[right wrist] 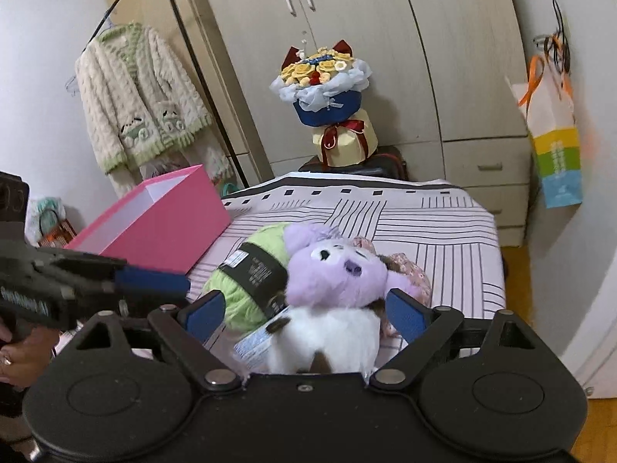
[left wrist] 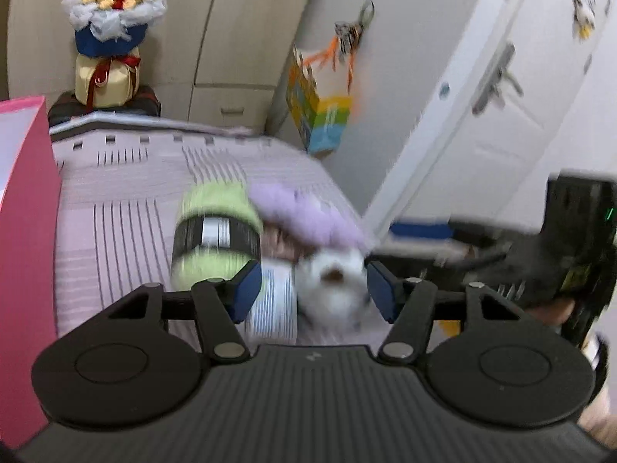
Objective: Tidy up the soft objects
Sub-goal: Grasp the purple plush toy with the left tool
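Plush, white: small white plush toy [right wrist: 327,337] with brown patches lies at the near edge of the striped bedspread [right wrist: 443,223], directly ahead of the right gripper [right wrist: 304,314] and between its blue pads, which stand wide and do not visibly press it.
Plush, lilac: purple plush bear [right wrist: 339,270] lies just behind the white toy, touching it, face up.
Yarn: green yarn skein [right wrist: 250,270] with a black paper band lies left of the bear, touching it; long axis runs diagonally, near-left to far-right.
Nearer hand: right, by judgement; its jaws already straddle the white toy.
Left gripper [left wrist: 312,289]: partly open, nothing gripped; the white toy sits ahead between its pads, though blur hides the margin.
Destination, presumed: open pink box [right wrist: 162,220] on the bed's left side, beyond the yarn.
Texture: long fluffy pile, likely to compress easily.
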A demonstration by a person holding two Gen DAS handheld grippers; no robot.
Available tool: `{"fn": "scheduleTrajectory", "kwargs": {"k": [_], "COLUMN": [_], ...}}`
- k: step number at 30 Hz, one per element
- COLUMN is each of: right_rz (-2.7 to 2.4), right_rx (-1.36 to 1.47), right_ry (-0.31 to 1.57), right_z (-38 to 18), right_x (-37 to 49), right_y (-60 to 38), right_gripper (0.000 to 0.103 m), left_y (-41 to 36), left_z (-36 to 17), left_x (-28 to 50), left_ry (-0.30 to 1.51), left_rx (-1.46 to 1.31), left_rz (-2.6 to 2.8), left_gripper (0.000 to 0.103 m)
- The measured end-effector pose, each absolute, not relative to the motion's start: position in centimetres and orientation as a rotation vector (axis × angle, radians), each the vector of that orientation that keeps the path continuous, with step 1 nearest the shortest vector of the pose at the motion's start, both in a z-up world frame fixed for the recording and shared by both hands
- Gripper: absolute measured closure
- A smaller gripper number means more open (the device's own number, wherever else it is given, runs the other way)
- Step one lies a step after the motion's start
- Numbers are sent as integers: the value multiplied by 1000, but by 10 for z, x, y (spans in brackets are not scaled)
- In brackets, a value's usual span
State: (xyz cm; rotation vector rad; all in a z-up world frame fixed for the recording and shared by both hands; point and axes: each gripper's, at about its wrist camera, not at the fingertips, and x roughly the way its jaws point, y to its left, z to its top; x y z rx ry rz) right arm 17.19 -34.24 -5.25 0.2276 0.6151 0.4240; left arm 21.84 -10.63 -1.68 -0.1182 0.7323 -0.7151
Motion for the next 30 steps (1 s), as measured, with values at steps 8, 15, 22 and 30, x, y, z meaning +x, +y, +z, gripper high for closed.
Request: {"fn": "scheduleTrajectory", "kwargs": {"k": [8,15,22,30], "right_rz": [439,474,501,473], "right_rx": [363,382,375,395], "right_ry": [633,634,643,630], "right_z": [-84,-97,-105,-116], "right_x": [213,232,238,235], "right_y": [-357,-359,-355,-356], "right_gripper": [5,2,2,20], "left_y": [-143,-165,-163,-162], "left_z": [-20,-40,-51,-62], "left_x": [263,276,275,274], "left_ry": [697,742,802,793], "left_rx": [-169,-110,-187,-246], "left_rz": [-682,-638,-621,-623], "left_gripper": [46,50,60,70]}}
